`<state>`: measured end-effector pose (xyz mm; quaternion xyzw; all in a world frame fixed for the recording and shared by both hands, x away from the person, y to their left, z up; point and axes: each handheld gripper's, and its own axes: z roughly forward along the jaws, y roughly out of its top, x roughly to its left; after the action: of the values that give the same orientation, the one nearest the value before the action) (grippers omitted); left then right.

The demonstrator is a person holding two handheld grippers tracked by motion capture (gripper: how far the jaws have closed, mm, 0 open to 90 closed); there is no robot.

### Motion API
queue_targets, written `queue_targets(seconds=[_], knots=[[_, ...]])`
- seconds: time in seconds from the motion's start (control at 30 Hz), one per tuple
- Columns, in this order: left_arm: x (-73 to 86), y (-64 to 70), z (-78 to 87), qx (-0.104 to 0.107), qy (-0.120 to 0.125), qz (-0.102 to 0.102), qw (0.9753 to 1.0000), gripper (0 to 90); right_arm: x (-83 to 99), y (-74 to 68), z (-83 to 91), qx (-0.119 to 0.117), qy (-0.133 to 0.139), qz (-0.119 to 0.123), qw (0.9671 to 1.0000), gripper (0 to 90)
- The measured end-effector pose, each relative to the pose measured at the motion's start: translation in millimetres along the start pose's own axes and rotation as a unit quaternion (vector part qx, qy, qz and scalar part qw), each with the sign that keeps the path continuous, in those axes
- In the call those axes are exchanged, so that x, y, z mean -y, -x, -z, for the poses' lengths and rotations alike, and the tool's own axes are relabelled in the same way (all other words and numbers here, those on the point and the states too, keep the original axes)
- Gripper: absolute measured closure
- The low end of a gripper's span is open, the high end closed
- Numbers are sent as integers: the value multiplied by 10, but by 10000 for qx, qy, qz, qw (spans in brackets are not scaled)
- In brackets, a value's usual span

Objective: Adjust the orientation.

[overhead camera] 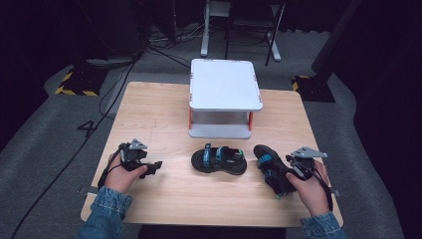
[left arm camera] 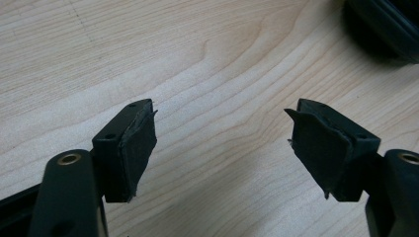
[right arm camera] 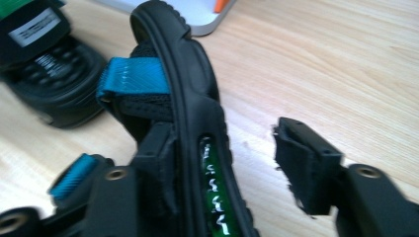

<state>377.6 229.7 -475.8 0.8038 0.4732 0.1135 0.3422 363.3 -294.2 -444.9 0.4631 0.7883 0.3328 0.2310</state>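
Two black sandals with blue straps lie on the wooden table (overhead camera: 159,114). One sandal (overhead camera: 219,160) rests flat at the middle front. The other sandal (overhead camera: 268,167) is tipped on its edge at the right. My right gripper (overhead camera: 284,175) is open around that sandal's sole (right arm camera: 197,123): the left jaw touches its strap side, and the right jaw stands a gap away from it. My left gripper (overhead camera: 158,165) hovers open over bare wood (left arm camera: 222,143), left of the middle sandal, whose edge (left arm camera: 385,29) shows at that view's top right.
A white two-tier stand (overhead camera: 225,84) with orange posts sits at the table's back middle, and its base (right arm camera: 197,15) lies just beyond the sandals. Cables and chair legs are on the grey floor behind the table. Bare wood stretches along the table's left side.
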Motion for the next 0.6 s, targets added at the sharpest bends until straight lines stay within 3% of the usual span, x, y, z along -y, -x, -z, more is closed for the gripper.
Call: queue_targets(seconds=[0.3,0.43,0.53,0.6], knots=[[15,-6,2,-22,-106,-6,9999,252,33,213,38,185,264,-462,9984,372],[23,1,12,-35,-127,-4,9999,250,51,346,94,295,412,-762,9958,341],[24,9,18,-40,-134,-23,9999,250,92,434,99,556,402,-796,9945,352],[25,14,22,-38,-126,-14,9999,250,120,504,121,920,288,-713,9928,386]])
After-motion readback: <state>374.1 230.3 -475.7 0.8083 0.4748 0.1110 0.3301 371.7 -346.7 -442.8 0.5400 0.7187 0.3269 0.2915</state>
